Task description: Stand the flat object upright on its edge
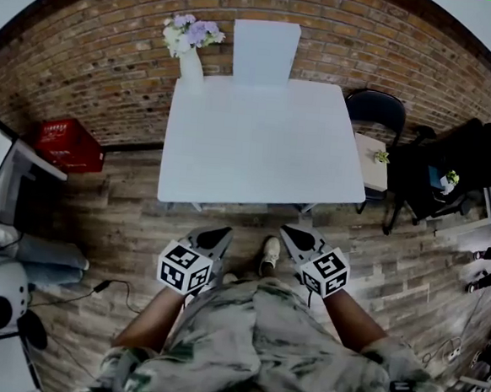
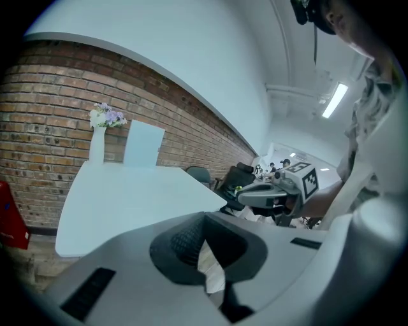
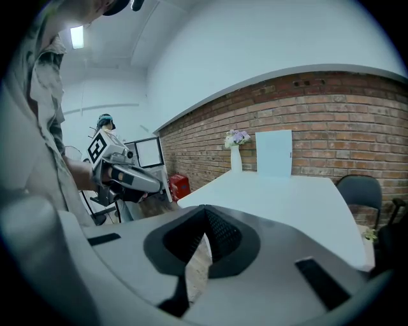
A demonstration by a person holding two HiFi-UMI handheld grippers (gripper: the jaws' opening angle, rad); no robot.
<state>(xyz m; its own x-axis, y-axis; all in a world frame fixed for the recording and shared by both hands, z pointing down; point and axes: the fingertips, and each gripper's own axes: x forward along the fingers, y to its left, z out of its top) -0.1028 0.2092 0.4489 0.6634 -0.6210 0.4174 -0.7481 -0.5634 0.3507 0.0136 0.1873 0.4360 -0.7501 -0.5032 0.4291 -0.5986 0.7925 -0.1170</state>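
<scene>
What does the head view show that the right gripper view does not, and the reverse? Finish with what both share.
Head view only: the person's light shoe and the black-and-white marker cube on the right gripper. Right gripper view only: the lit ceiling strip light. Both: the white square table, the white vase of purple flowers, the pale flat board standing before the red brick wall, and the left gripper.

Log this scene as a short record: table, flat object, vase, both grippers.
table: white, set against brick wall
flat panel: white, upright at table's far edge
vase: white, holds flowers, left of panel
left gripper: shut, empty, short of table
right gripper: shut, empty, short of table
</scene>
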